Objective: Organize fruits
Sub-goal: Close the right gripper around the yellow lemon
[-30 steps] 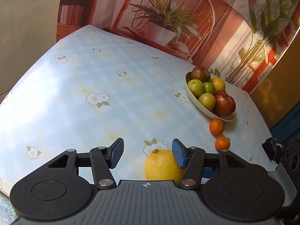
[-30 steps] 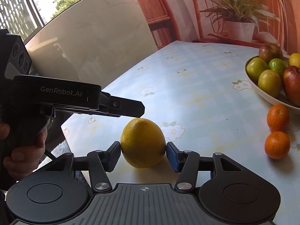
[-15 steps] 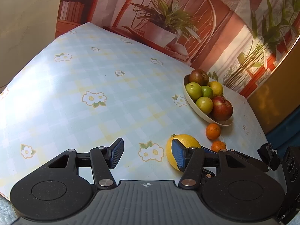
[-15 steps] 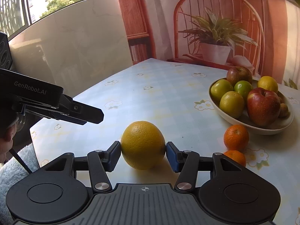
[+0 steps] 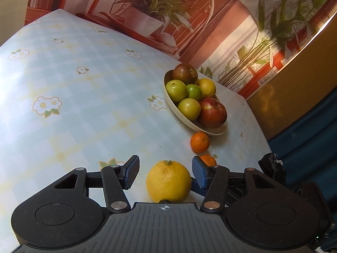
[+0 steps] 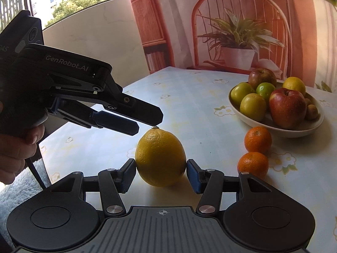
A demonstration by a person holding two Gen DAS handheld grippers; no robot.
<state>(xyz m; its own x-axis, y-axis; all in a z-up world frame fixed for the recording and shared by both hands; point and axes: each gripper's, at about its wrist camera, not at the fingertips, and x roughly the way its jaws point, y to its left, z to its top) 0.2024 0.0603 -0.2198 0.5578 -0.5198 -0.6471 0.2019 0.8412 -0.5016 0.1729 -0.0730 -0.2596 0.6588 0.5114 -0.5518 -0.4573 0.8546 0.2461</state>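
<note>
**A:** ok so going left to right in the right wrist view: the left gripper [image 6: 145, 124] is now hanging right above the big yellow citrus [image 6: 161, 158], one fingertip almost on the stem nub. A second ago it sat well off to the left and clear of the fruit. Jaws are partly open, nothing between them. In its own camera the citrus sits in the gap, but neither of its pads [image 5: 131, 174] touches the peel.

**B:** and the right gripper [image 6: 161, 174]? Looks the same to me.

**A:** yep, clamped on the citrus the whole second, both blue pads pressed into its sides, about a third open because the fruit is fat. The fruit's underside looks to be at or just off the tablecloth [image 6: 189, 97], can't tell which.

**B:** what moved on the right side then?

**A:** the view swung. The bowl [image 6: 280, 128] with the apples and green fruit is now fully in frame, right of centre, and the two small oranges [image 6: 257, 139] sit on the cloth just in front of it. So the right hand is turning toward the bowl.

**B:** so drop-off next?

**A:** my guess, yeah. The citrus goes into the bowl, but it's pretty full, so it could roll off the pile. The left one crowding in might be there to steady it or take over. Can't say which.
</note>
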